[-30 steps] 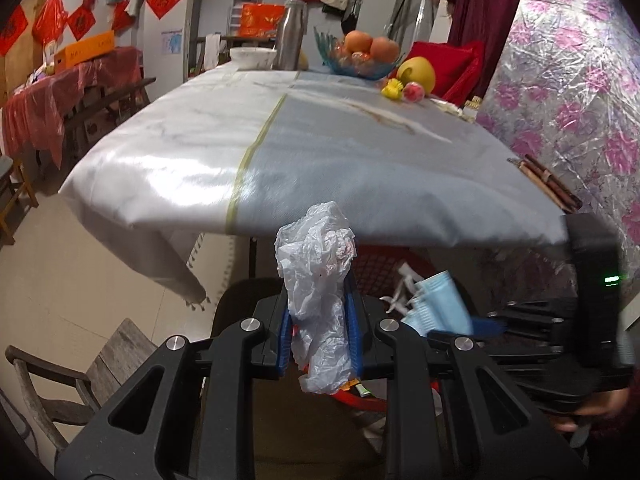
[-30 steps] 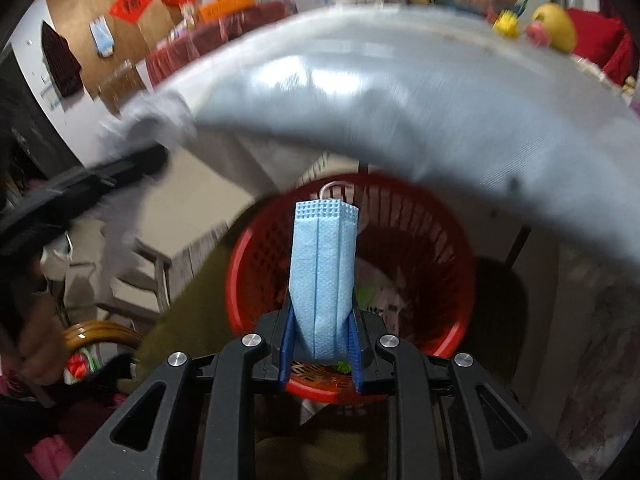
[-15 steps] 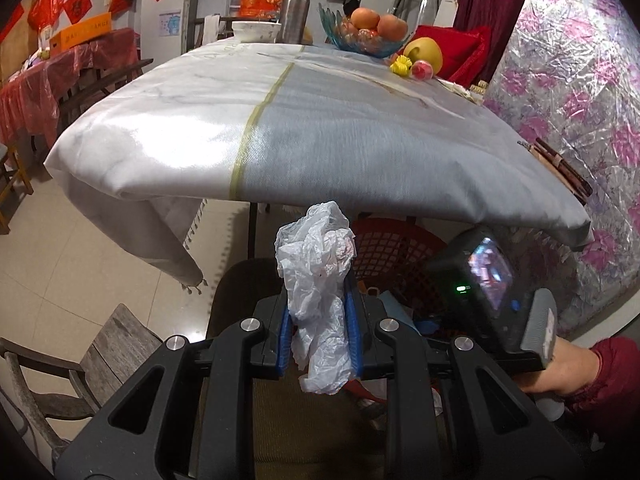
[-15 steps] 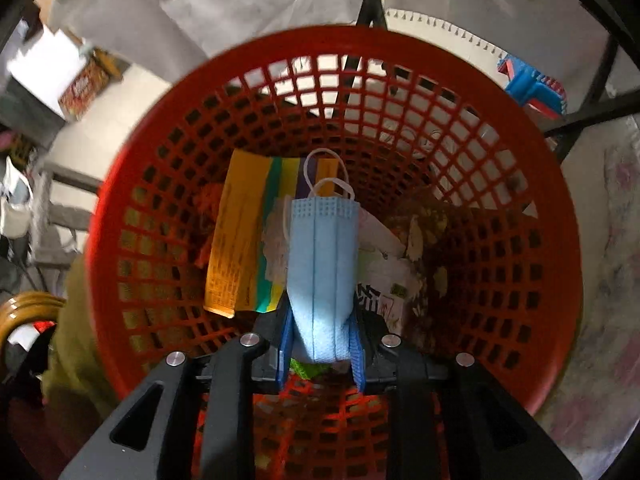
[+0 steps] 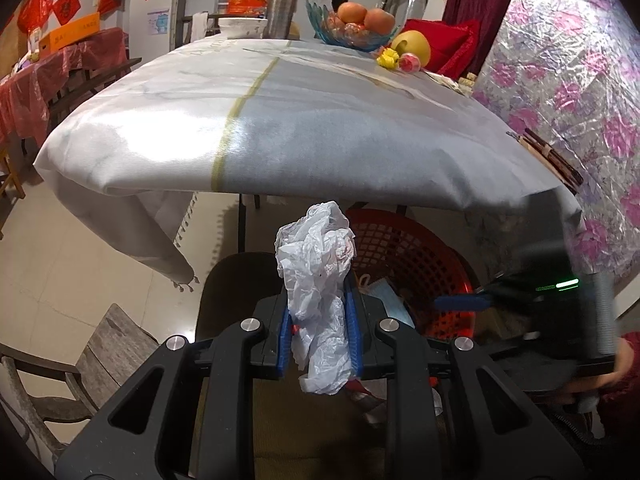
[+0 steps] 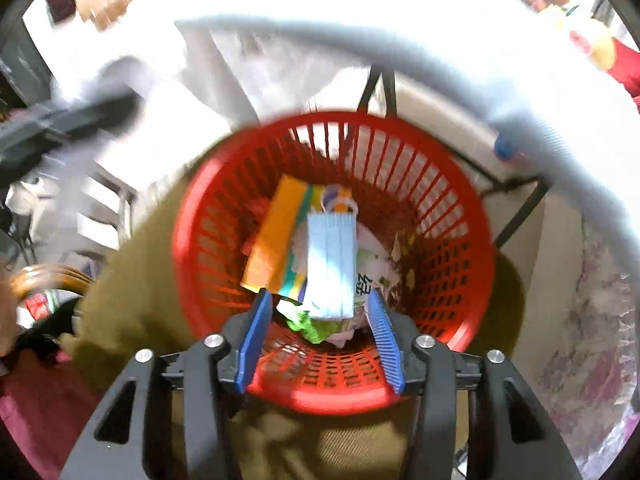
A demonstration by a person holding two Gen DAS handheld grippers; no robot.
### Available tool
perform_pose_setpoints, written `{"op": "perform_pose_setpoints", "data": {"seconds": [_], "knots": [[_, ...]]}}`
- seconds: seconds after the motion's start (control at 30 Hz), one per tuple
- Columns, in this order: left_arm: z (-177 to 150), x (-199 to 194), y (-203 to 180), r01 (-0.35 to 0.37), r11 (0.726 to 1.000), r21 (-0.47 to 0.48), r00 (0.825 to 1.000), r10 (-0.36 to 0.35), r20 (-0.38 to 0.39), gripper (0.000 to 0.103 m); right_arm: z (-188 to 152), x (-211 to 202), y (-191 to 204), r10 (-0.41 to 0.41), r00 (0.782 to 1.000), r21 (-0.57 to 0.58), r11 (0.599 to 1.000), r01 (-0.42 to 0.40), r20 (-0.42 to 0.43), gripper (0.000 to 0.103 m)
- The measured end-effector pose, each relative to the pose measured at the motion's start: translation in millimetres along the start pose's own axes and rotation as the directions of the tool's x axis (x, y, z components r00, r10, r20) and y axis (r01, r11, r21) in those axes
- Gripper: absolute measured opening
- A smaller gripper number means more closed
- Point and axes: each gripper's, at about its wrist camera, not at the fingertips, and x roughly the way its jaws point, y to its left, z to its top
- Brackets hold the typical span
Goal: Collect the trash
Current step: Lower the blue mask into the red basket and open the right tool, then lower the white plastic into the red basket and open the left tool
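The left tongs (image 5: 320, 332) squeeze a crumpled white plastic bag (image 5: 318, 292) between their blue pads, low in the middle of the frame. The bag sticks up above the tips and hangs down below them. Behind it stands the red basket (image 5: 420, 256), tucked under the edge of the bench (image 5: 320, 120) with its white cloth.

The right tongs (image 6: 318, 336) are spread wide with nothing between them, right over the red basket (image 6: 452, 280). A blue face mask (image 6: 331, 266) lies in the basket, on top of a yellow wrapper (image 6: 276, 244) and other scraps. This view is blurry, so the mask may be just landing.
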Motion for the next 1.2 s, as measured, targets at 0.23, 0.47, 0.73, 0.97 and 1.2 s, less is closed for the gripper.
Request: {"op": "perform_pose_setpoints", "data": {"seconds": [0.23, 0.47, 0.73, 0.97, 1.2], "knots": [[-3, 13, -22, 0.038, 0.998, 0.052, 0.998, -0.036, -0.054, 0.024, -20, -75, -19, 0.013, 0.973, 0.105, 0.994, -0.038, 0.23, 0.051], [3, 39, -48, 0.04, 0.992, 0.117, 0.993, -0.027, -0.111, 0.024, -34, -93, -49, 0.004, 0.953, 0.163, 0.985, -0.056, 0.303, 0.055], [4, 87, -59, 0.025, 0.989, 0.146, 0.979, 0.005, -0.204, 0.026, -46, -60, -71, 0.032, 0.953, 0.224, 0.969, -0.104, 0.301, 0.06], [-5, 124, -59, 0.014, 0.989, 0.146, 0.955, 0.03, -0.295, 0.026, -44, -48, -78, 0.049, 0.959, 0.234, 0.965, -0.118, 0.28, 0.06], [-12, 155, -60, -0.006, 0.985, 0.174, 0.924, 0.072, -0.375, 0.026, -36, -35, -75, 0.06, 0.967, 0.217, 0.969, -0.116, 0.248, 0.06]]}}
